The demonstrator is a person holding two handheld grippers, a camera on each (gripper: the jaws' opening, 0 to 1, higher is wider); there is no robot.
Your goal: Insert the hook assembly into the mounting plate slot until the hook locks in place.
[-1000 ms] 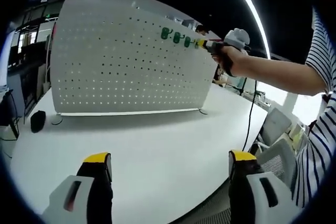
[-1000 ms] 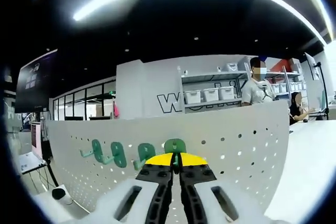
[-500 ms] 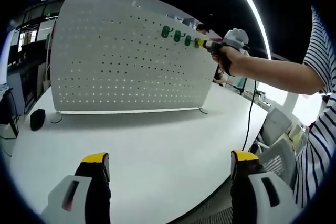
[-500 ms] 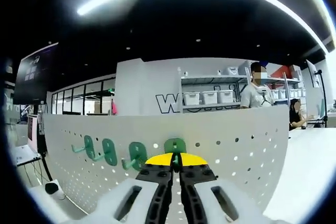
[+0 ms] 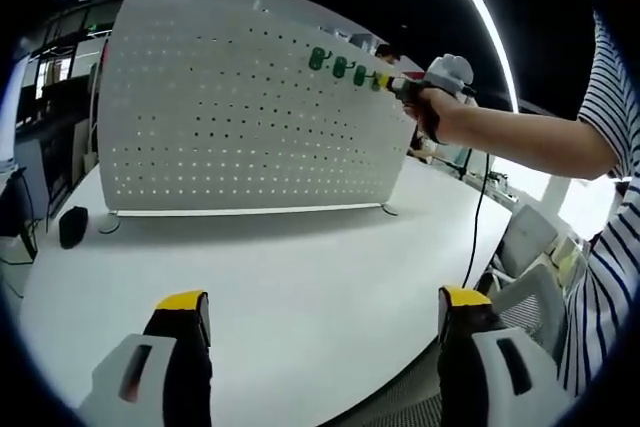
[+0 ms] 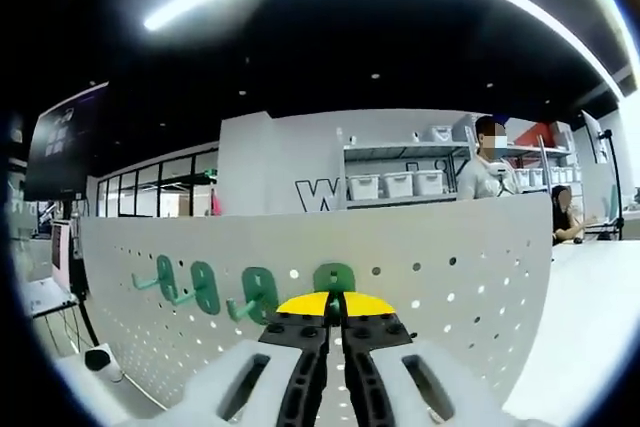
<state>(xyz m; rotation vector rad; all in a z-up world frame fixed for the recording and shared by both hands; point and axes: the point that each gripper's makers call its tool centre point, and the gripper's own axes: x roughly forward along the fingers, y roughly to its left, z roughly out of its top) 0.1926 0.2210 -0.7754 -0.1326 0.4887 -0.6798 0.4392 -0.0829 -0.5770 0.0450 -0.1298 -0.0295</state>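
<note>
While pinched shut on the green hook (image 6: 333, 277) at the pegboard's (image 6: 450, 287) top row, right tool (image 6: 335, 319) mid-insertion, next likely pressing inward until locked; left tool (image 5: 318, 319) wide open, empty, low over the bench (image 5: 300, 277).

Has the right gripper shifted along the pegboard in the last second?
No. In the left gripper view the right gripper holds at the green hook beside the other hooks on the pegboard.

Pegboard (image 5: 240, 107) upright on table (image 5: 300, 287), row of hooks (image 5: 340, 67) near its top edge, right gripper (image 6: 335, 319) at what seems the endmost hook (image 6: 333, 282), shelving (image 6: 420, 182) behind.
</note>
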